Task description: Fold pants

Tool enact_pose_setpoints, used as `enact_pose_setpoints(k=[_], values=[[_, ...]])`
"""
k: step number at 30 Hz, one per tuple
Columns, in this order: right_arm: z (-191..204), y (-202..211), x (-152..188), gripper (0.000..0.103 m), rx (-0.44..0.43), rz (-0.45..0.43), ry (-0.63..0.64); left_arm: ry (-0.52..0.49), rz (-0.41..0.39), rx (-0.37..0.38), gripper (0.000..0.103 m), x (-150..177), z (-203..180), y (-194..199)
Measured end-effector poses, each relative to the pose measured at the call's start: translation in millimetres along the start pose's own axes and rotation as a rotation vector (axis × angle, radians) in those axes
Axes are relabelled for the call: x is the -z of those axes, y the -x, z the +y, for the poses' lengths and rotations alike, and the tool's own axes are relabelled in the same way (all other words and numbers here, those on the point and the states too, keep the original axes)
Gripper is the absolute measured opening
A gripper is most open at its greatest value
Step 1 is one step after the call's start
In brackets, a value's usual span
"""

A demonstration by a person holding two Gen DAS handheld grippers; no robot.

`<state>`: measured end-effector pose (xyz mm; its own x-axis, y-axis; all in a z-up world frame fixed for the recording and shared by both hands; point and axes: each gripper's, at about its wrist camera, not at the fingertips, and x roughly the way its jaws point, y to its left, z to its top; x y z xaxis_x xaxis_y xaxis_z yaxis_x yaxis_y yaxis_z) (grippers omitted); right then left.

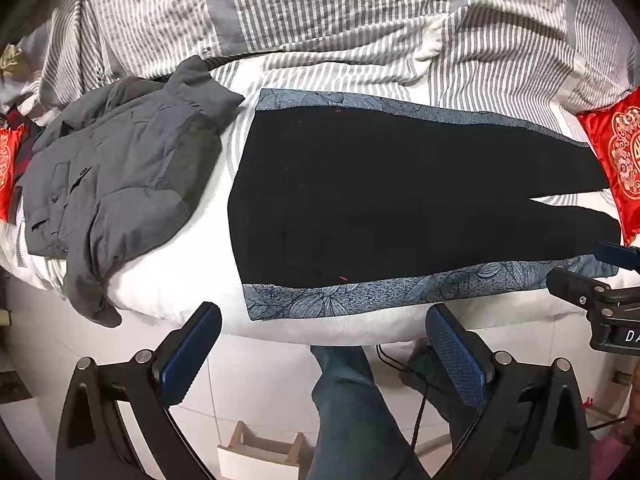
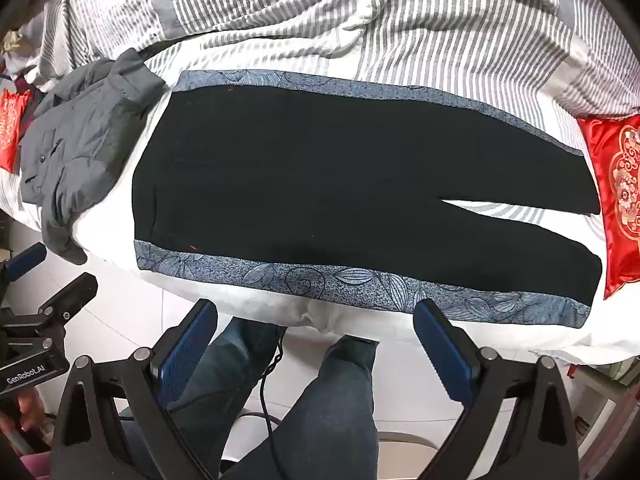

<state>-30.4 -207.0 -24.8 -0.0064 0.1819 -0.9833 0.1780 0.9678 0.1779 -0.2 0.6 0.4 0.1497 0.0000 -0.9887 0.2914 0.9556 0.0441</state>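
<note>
Nearest, both claws hang over the floor just off the bed's near edge. The left claw (image 1: 320,344) stands wide open with nothing between its blue pads, and the right claw (image 2: 316,336) is equally spread and empty. Below them a person's legs in jeans (image 2: 320,412) show, their feet cut off under the bed's edge; a thin dark cable (image 2: 266,396) runs between them, its ends out of sight.

On the bed (image 1: 168,292), the black pants (image 2: 320,184) lie flat and unfolded along the near edge, waist toward the left, the two legs parting toward the right end. A blue leaf-patterned band (image 2: 320,280) runs down each outer side. The black cloth is too dark to make out seams or pockets.

Left of the waist a grey jacket (image 1: 112,184) lies crumpled, one sleeve drooping over the near edge. Red embroidered cushions (image 2: 616,192) sit at both ends, each cropped by the frame. Beyond, a rumpled striped quilt (image 2: 320,20) covers the far side.
</note>
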Motion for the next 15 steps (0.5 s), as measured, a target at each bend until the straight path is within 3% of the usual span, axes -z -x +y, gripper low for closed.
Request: enact_pose_setpoints(k=[15], values=[[0.9, 4.4, 1.5, 0.100, 0.002, -0.015, 0.024, 0.034, -0.032, -0.010, 0.103, 8.3, -0.8, 5.1]])
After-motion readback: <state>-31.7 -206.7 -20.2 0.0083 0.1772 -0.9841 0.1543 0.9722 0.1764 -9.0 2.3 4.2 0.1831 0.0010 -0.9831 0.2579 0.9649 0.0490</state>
